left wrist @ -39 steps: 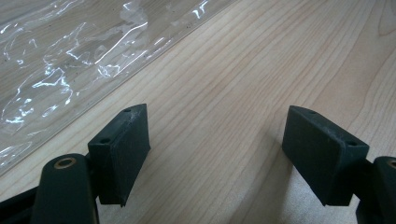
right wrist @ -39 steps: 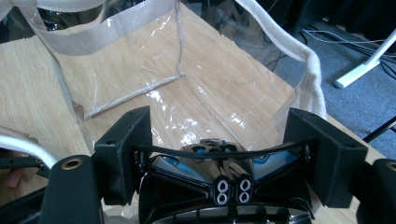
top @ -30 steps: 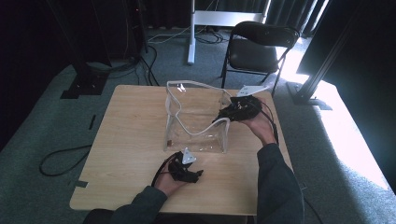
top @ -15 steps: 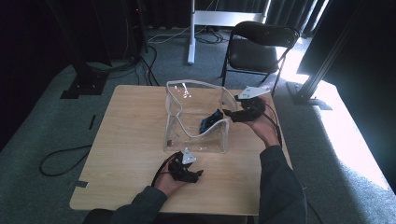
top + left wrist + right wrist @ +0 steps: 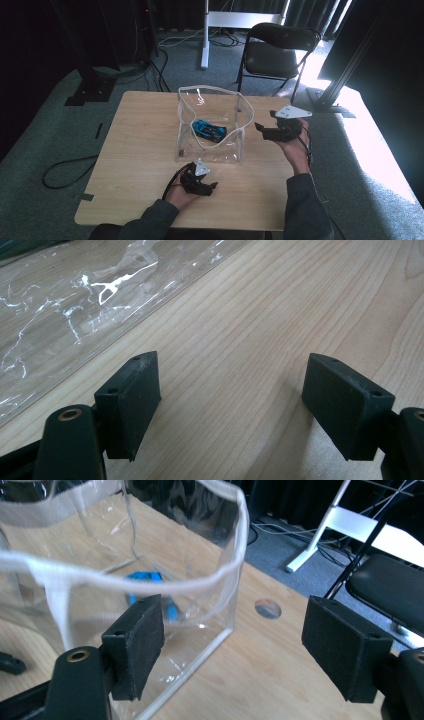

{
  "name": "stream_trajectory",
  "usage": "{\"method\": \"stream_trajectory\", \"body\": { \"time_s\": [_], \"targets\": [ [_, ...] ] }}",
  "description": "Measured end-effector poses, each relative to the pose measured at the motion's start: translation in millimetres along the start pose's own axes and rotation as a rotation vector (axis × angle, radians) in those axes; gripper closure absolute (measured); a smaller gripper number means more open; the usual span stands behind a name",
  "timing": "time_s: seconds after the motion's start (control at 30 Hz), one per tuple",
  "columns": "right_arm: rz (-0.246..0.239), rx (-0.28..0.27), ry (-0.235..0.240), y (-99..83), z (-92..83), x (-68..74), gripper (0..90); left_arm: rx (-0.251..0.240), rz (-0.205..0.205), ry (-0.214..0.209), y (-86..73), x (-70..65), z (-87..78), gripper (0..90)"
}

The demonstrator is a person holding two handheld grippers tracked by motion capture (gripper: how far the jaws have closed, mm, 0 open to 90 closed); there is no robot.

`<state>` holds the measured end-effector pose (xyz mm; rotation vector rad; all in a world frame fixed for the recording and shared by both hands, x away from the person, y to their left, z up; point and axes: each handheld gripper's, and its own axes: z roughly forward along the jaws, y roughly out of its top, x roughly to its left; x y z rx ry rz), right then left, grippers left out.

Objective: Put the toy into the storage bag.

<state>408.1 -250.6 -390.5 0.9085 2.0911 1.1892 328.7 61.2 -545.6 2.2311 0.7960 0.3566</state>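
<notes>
Stood upright mid-table [image 5: 135, 150]: clear plastic white-trimmed pouch [image 5: 212, 127], holding a small blue and black toy car [image 5: 209, 130] blurred through its wall, flanked by the right gripper [image 5: 260, 127], raised beside it, and left gripper [image 5: 212, 186], low before it, both wide open, empty.

The right gripper [image 5: 232, 645], jaws wide apart and empty, faces a clear bag [image 5: 150, 585] just ahead-left holding a blue toy car [image 5: 150, 587].
</notes>
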Motion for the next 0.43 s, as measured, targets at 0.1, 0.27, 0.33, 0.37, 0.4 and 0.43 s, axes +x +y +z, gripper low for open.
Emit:
{"method": "stream_trajectory", "body": {
  "time_s": [0.1,0.27,0.33,0.37,0.4,0.43],
  "targets": [
    [0.009,0.011,-0.018,-11.5,0.0,2.5,27.5,0.003,0.004,0.0,0.0,0.3,-0.2,23.7],
    [0.032,0.03,-0.008,-29.3,1.9,8.5,27.4,0.003,0.003,0.0,0.0,0.2,-0.2,23.7],
    [0.033,0.046,-0.014,-38.4,3.5,12.5,27.4,0.003,0.003,0.001,0.0,0.2,-0.2,23.7],
    [0.04,0.05,-0.008,-43.7,4.3,14.2,27.4,0.002,0.003,0.0,0.0,0.2,-0.1,23.7],
    [0.04,0.05,-0.008,-43.7,4.3,14.2,27.4,0.002,0.003,0.0,0.0,0.2,-0.1,23.7],
    [0.056,0.087,0.01,-63.0,11.0,20.4,27.4,0.0,0.001,0.001,0.0,0.1,-0.1,23.7]
  ]
}}
